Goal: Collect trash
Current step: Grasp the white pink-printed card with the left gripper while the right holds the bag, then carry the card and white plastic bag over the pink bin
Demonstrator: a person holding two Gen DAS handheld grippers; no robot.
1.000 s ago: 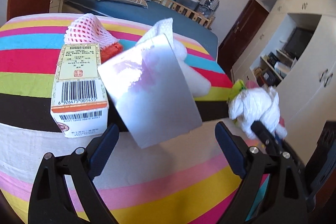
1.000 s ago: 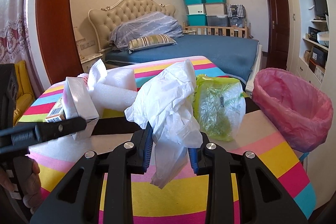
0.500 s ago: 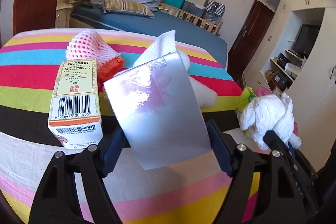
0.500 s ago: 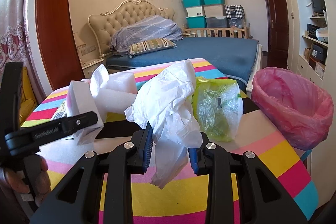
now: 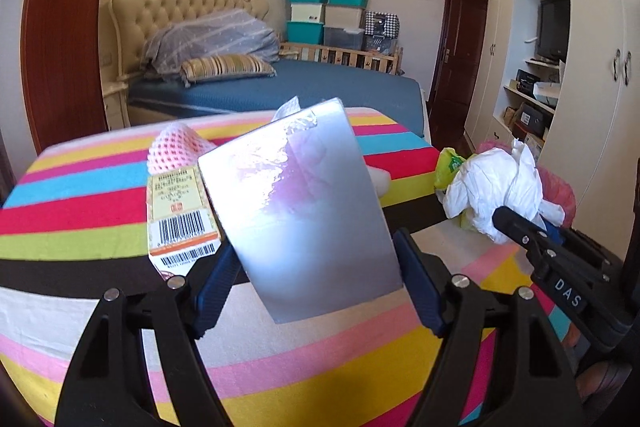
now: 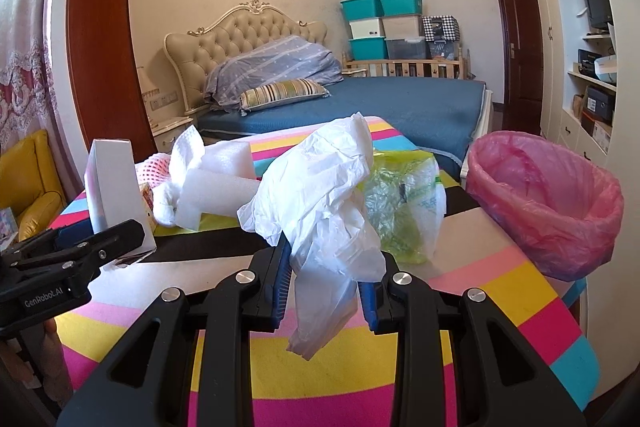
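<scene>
- Closing since a second ago, the left gripper (image 5: 316, 279) now pinches the white box (image 5: 304, 211), tilted above the striped table (image 5: 80, 211).
- Right gripper (image 6: 324, 275) grips a crumpled white bag (image 6: 320, 199), left of the pink-lined bin (image 6: 548, 203).

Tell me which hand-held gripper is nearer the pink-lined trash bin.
Right. The right hand-held gripper, clamping a white plastic bag, sits just left of the bin. The left hand-held gripper, gripping a white box, is farther left.

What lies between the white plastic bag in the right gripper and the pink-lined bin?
In the right wrist view, only the crumpled green bag lies between the white plastic bag and the pink-lined bin; past it, bare striped cloth.
</scene>
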